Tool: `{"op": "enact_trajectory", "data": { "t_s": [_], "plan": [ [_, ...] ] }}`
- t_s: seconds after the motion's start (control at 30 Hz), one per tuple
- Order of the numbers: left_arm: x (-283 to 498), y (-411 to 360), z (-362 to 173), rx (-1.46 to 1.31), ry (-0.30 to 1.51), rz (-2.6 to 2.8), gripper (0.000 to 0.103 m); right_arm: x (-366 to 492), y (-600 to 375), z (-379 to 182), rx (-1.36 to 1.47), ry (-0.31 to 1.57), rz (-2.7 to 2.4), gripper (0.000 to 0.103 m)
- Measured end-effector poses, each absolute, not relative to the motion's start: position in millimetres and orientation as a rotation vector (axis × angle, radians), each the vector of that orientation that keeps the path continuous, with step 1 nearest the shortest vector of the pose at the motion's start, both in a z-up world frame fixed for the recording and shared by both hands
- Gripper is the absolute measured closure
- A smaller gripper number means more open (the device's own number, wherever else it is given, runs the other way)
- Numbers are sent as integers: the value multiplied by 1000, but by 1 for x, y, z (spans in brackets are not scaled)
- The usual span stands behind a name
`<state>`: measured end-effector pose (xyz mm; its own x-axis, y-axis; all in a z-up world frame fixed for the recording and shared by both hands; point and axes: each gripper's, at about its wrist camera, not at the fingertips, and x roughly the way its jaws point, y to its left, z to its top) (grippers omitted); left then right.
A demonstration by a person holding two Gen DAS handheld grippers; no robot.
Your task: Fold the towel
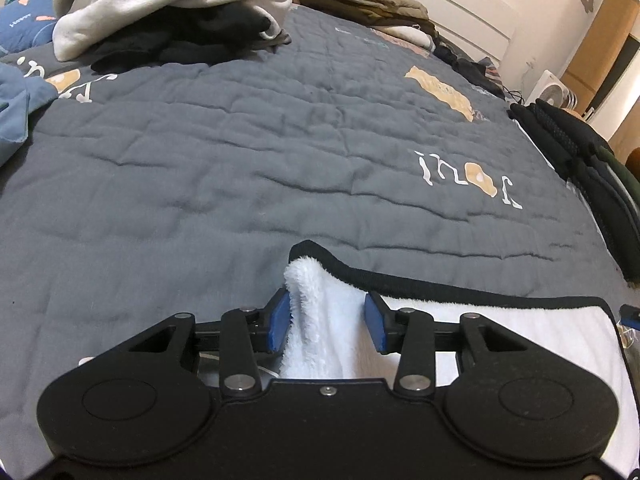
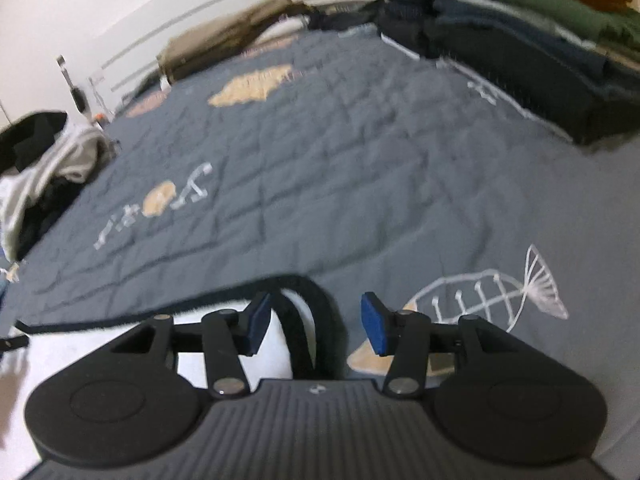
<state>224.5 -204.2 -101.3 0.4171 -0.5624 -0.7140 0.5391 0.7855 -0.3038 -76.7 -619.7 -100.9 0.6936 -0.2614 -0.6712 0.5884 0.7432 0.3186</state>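
Note:
A white fluffy towel with a black hem lies on the grey quilted bed cover, at the near edge of both views. In the left wrist view its left corner stands up in a bunched ridge between the blue pads of my left gripper. The jaws stand apart around it, and a gap shows at the right pad. In the blurred right wrist view the towel's other corner curls with its black hem between the pads of my right gripper, which is open and clear of the cloth.
A heap of white and black clothes lies at the far left. Folded tan garments sit at the back. A stack of folded dark and green clothes lines the right side of the bed. A blue garment lies at the left edge.

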Motion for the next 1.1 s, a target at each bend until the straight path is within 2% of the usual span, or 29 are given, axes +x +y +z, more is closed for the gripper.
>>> {"op": "enact_trajectory", "data": {
  "t_s": [0.1,0.57,0.63,0.67,1.1],
  "plan": [
    [224,-204,-98,-33,900,-690,62,-81,-619,-94,566,585,-445,54],
    [188,-226,-70,22,838,-861,59,-64,-613,-123,580,653,-444,58],
    [185,-227,-71,31,839,-864,59,-63,-608,-122,554,654,-441,77],
    [184,-228,-72,36,840,-865,59,-62,-606,-121,538,656,-439,95],
    [185,-224,-72,40,842,-845,59,-77,-621,-105,576,555,-527,99]
  ]
}}
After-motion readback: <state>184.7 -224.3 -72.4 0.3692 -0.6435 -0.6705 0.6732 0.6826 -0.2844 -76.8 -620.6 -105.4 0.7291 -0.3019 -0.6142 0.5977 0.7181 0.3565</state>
